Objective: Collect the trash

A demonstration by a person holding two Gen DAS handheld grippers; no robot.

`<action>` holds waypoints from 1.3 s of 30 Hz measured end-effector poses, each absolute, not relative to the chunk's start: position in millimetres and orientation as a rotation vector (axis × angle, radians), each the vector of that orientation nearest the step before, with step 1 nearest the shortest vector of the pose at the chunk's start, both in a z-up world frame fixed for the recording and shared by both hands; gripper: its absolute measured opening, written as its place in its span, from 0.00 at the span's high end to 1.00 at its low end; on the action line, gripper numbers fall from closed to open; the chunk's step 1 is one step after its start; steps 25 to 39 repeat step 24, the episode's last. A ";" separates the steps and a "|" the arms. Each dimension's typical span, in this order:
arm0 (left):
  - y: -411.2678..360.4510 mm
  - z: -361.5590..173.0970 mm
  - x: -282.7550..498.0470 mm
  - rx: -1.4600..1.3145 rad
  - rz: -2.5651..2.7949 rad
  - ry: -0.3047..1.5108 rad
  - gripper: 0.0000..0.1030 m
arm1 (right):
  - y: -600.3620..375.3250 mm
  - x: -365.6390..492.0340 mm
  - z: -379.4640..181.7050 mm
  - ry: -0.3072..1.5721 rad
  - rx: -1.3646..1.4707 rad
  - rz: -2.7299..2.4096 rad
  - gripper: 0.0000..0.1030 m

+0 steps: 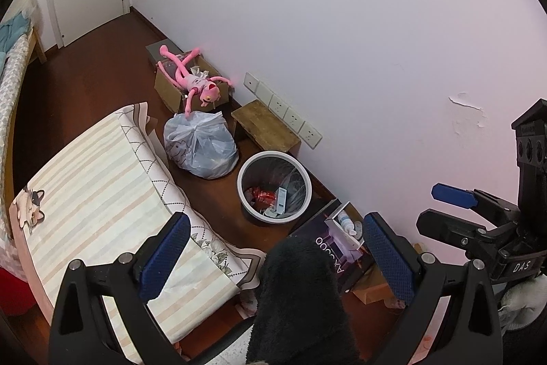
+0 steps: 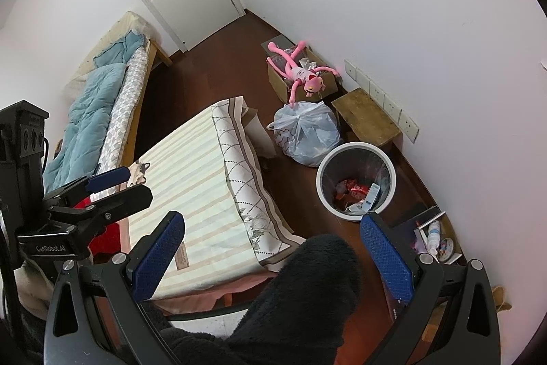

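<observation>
A white round trash bin (image 1: 274, 186) stands on the dark wood floor by the wall, lined with clear plastic and holding red wrappers and a small white-blue box; it also shows in the right wrist view (image 2: 355, 180). A tied, full grey plastic bag (image 1: 200, 146) sits beside it on the floor, also in the right wrist view (image 2: 307, 134). My left gripper (image 1: 277, 248) is open and empty, high above the floor. My right gripper (image 2: 273, 252) is open and empty too. A black fuzzy leg (image 1: 297, 300) fills the gap below both.
A table under a striped cloth (image 1: 102, 194) stands to the left. A cardboard box with a pink plush toy (image 1: 196, 84) and a low wooden stool (image 1: 265, 125) stand along the wall. Open boxes with bottles (image 2: 434, 235) lie at the right. A bed (image 2: 102, 112) stands at far left.
</observation>
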State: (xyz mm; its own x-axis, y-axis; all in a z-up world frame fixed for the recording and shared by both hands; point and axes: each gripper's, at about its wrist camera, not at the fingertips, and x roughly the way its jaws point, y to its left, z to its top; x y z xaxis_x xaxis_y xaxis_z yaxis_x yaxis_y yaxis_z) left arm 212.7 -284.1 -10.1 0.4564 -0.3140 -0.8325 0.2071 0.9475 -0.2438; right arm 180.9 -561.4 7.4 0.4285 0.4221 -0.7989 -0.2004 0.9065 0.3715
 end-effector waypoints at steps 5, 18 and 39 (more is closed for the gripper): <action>-286.7 -9.2 214.7 -0.110 -0.329 1.052 0.00 | -561.1 182.5 9.4 1.061 0.231 0.396 0.00; -287.6 -11.0 216.2 -0.118 -0.334 1.056 0.00 | -559.2 181.9 9.8 1.061 0.231 0.394 0.00; -287.1 -12.2 215.9 -0.135 -0.336 1.048 0.00 | -558.9 187.0 9.7 1.064 0.225 0.397 0.00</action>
